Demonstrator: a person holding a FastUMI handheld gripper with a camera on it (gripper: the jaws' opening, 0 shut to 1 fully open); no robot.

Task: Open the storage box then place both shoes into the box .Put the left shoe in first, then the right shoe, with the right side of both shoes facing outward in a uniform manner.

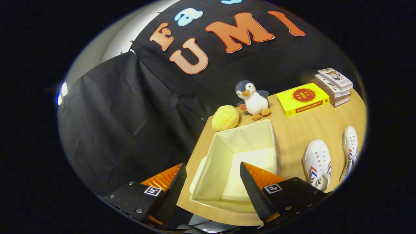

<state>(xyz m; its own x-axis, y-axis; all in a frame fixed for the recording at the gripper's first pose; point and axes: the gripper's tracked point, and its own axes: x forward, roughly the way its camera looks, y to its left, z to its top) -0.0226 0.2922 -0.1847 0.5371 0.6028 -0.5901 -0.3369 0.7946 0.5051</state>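
We hold the gripper (213, 188) above the near end of the table (302, 130), its two fingers spread wide apart with nothing between them but the view down into the box (247, 136). The box stands open, its pale lining bare inside, so we judge the opening step done and no shoe placed yet. Both white shoes lie on the table to the right of the box and apart from it: the nearer shoe (318, 164) just beside the right finger, the farther shoe (350, 151) beyond it toward the table's edge. We cannot tell from here which is the left shoe and which the right.

That is our first risk: if we grab the wrong one, the order fails. The second is facing; if a shoe twists in our grip, its right side may not end up outward like the other's. The box walls look soft, so a shoe that catches the rim could fold a wall in or drag the box across the table. The farther shoe lies close to the table's edge, and a clumsy nudge could push it off. A toy penguin (253, 99), a yellow ball (225, 118) and some books (303, 98) stand behind the box, clear of our path.
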